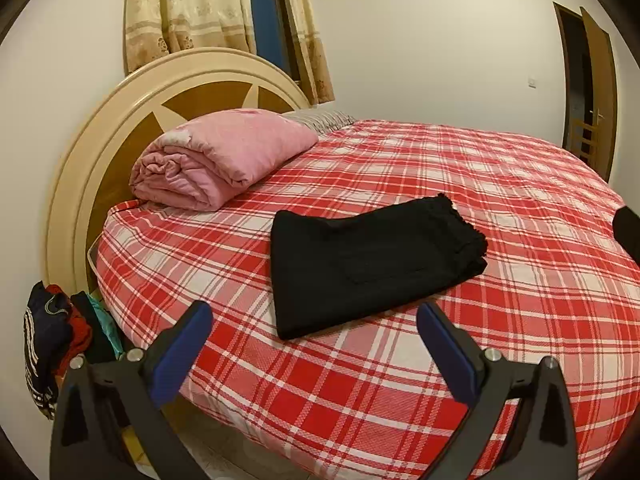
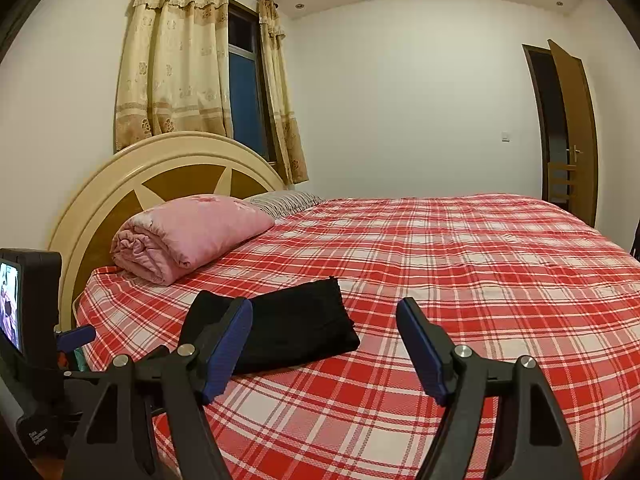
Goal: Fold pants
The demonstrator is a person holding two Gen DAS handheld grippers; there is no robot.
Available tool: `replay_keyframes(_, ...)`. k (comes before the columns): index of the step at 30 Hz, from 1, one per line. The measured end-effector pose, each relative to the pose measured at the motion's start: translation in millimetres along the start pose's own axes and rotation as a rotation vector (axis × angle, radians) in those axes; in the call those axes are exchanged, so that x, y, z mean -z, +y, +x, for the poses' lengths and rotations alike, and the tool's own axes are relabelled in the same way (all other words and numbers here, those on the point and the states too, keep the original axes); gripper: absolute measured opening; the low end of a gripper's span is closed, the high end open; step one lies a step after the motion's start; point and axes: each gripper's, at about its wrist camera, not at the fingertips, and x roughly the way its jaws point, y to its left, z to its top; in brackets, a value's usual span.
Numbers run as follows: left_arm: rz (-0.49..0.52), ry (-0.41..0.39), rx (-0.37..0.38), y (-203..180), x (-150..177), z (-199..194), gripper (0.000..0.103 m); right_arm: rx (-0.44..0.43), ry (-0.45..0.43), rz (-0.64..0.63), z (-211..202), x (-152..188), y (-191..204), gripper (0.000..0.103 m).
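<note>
I find the bed (image 1: 500, 208), under a red and white check sheet, filling both views; the rounded headboard (image 1: 100, 128) stands at its left end. The right wrist view takes in the ceiling and the full drop of the curtains (image 2: 176, 60), which the left wrist view cuts off. An open door (image 2: 572, 132) stands at the far right in both.

A rolled pink quilt (image 1: 216, 156) lies against the headboard, with a striped pillow (image 1: 320, 120) just behind it.

The pants (image 1: 372, 260), black, lie folded into a flat rectangle on the sheet near the bed's close edge, well apart from the quilt. The left wrist view shows them whole; in the right wrist view that gripper's left finger covers their near left corner.

Only the left wrist view shows a heap of dark, red and teal clothes (image 1: 60, 332) beside the bed by the headboard. Only the right wrist view shows the other unit's small screen (image 2: 10, 304) at the left edge.

Left gripper (image 1: 316, 320): jaws wide, holding nothing, clear of the pants. Right gripper (image 2: 324, 320): jaws wide, empty.
</note>
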Motion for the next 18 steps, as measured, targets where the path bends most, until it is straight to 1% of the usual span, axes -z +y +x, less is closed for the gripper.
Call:
replay_keyframes(5, 0.011, -0.003, -0.016, -2.0, -0.2, -1.3, 0.103, -0.001, -0.004, 0.0, -0.1, 0.0, -0.8, 0.076)
replay_keyframes(18, 0.015, 0.001, -0.022, -3.3, 0.1, -1.6, 0.103, -0.002, 0.002, -0.001, -0.6, 1.3, -2.5, 0.076)
